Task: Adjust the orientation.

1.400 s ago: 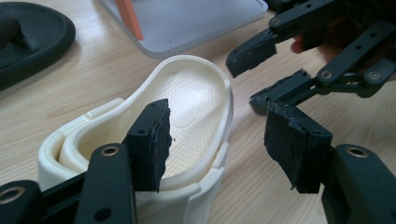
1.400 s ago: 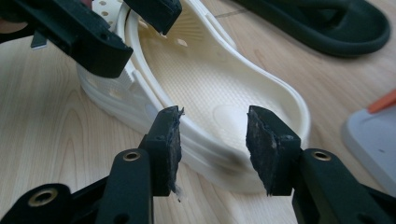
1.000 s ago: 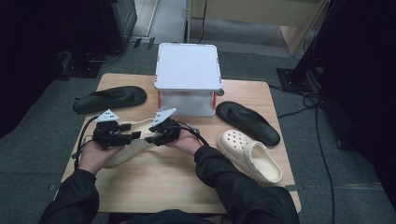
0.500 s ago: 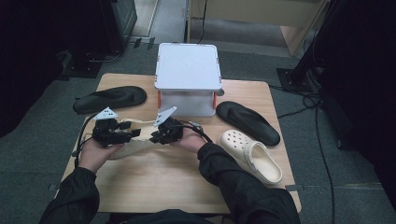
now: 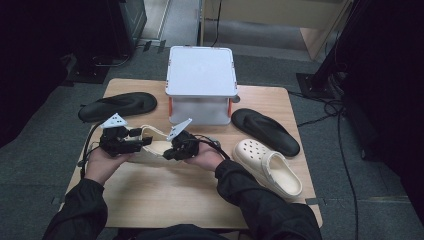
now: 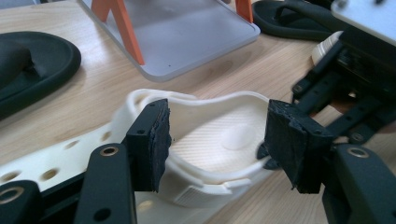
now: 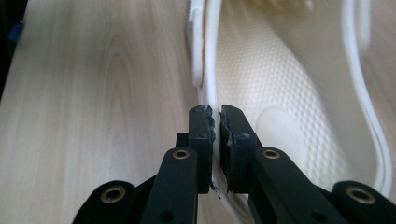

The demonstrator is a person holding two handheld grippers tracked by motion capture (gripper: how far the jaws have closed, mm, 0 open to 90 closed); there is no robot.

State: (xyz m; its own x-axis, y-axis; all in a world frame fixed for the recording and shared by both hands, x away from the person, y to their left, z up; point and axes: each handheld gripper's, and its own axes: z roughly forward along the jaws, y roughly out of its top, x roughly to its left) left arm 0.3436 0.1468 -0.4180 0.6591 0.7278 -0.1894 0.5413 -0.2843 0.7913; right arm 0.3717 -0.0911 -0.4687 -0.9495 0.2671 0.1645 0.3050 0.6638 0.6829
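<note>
Cream clog [image 7: 289, 93] rim pinched by right gripper [image 7: 215, 114], just closed; left gripper [image 6: 215, 135] agape astride heel.

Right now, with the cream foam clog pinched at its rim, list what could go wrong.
1. The right gripper is shut on just the thin side wall of the cream foam clog; the soft rim may flex and slip out if lifted.
2. The left gripper straddles the heel with its jaws open, so it gives no support yet.
</note>
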